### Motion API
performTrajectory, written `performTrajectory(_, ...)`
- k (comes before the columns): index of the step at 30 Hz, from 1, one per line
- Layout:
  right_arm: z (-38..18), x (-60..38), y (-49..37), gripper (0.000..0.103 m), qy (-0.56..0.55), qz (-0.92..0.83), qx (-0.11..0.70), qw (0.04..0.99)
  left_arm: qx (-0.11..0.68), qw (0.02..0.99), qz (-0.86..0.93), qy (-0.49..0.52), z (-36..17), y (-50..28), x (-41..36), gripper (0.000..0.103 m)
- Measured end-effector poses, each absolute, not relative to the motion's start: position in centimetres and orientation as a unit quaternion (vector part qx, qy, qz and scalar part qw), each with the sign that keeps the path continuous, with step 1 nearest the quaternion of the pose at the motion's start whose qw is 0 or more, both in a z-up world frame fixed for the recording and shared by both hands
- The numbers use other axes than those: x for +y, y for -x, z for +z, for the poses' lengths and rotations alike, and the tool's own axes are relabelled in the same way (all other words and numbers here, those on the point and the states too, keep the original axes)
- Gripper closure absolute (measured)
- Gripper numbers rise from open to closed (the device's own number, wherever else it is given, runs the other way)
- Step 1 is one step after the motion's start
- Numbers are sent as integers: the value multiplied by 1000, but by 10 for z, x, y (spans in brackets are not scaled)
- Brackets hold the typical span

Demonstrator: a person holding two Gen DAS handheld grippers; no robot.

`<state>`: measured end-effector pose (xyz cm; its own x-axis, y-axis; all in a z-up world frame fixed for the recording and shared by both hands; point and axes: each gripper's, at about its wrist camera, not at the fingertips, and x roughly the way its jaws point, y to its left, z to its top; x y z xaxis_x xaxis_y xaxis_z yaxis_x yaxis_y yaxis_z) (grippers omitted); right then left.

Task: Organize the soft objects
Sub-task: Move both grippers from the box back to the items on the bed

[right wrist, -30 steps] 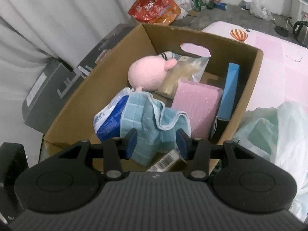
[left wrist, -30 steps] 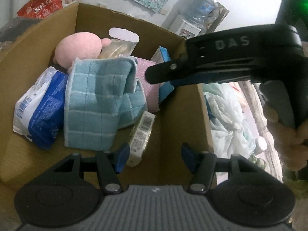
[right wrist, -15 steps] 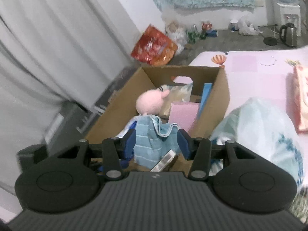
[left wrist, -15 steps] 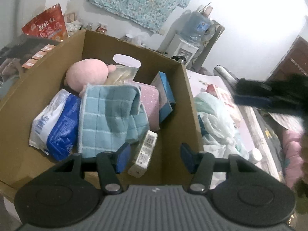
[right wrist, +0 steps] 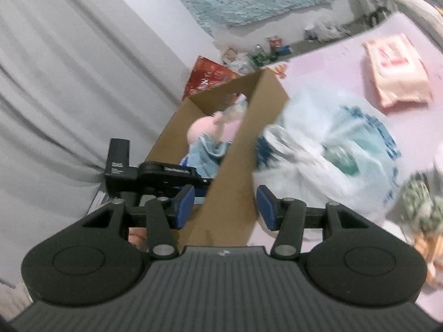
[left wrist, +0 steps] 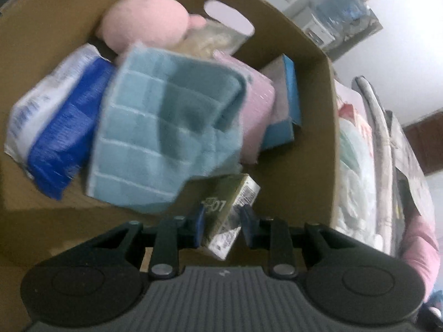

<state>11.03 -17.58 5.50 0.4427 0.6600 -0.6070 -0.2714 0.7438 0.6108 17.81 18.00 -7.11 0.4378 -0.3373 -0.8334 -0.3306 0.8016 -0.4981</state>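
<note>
Cardboard box [left wrist: 329,127] blurred, left fingers [left wrist: 198,221] clamping barcoded packet [left wrist: 231,215], right fingers [right wrist: 186,206] apart, empty

Cardboard box [left wrist: 329,144] is packed: blue towel [left wrist: 166,138] is draped across the middle, with the blue-white pack [left wrist: 55,127] on its left, pink plush [left wrist: 141,25] behind, pink pad [left wrist: 257,110] and blue carton [left wrist: 288,105] on its right. Bare floor is seen only along the near wall. Outside, the box's right wall is crowded by a white plastic bag [right wrist: 326,152]; open pink surface [right wrist: 332,63] is seen beyond it.
</note>
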Motion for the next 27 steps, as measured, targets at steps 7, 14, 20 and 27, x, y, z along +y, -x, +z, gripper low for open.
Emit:
performTrajectory(7,33,-189,-112,52,-252,267,463,807,540,786,-18,299,-77,-179,162,72)
performTrajectory(14,30,-184,-113,51,-251,269,465,805,546,794,-2,267,-82,-182,161,54)
performTrajectory(20,27,-181,-111,50,-251,272,469,802,556,796,20,240,-81,-186,159,53)
performTrajectory(27,28,-191,-104,46,-268,269,453,806,527,812,28,251,-56,-165,169,34)
